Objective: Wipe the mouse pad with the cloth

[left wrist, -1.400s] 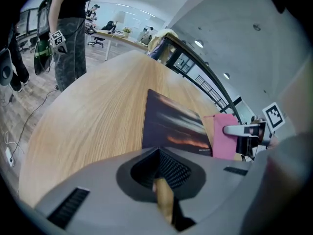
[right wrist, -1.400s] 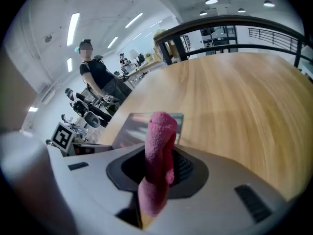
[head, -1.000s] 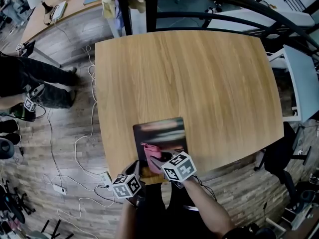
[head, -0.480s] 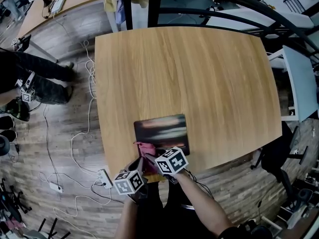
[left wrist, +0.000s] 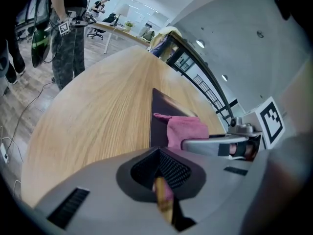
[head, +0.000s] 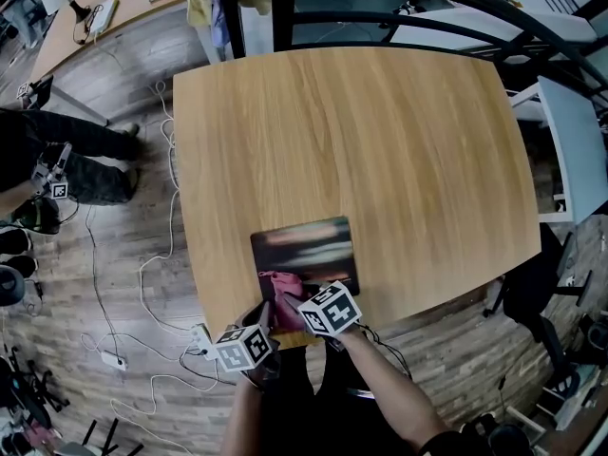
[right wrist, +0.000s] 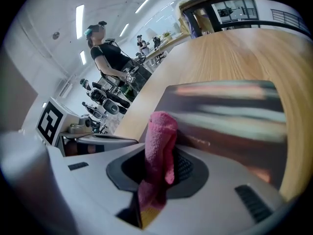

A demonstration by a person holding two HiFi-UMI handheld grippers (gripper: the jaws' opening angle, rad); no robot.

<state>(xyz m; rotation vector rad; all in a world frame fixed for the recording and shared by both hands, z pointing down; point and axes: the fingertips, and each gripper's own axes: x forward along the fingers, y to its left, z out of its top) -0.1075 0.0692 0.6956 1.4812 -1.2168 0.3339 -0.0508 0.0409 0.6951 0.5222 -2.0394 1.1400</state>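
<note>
The wiping is under way at the near end. The right gripper (right wrist: pixel 155 180) has its jaws pinched tight on a bunched pink terry cloth (right wrist: pixel 161 133), which stands up out of them and rests on the near-left part of the dark rectangular mouse pad with a blurred printed picture (head: pixel 306 242). That pad lies flat near the front edge of the pale wood-grain table (head: pixel 380 131), right under the person's hands. The left gripper (left wrist: pixel 161 182) sits just beside the other, its jaws drawn almost together on a thin tan strip that I take to be the pad's near edge, pinning it down. Most of the pad lies beyond the cloth, so I judge the job to be early. The next stroke calls for pushing the cloth away across the pad with steady downward pressure while the left holds the pad against sliding. The 2 grippers are crowded together, which could cramp a sideways sweep. Nothing else lies on the table. Off to the left, a person in dark trousers (head: pixel 66 150) stands on the plank floor, and a white power strip (head: pixel 200 338) lies near the table's front corner. A black metal frame (head: pixel 282 17) rises past the far edge, well apart from the work.
</note>
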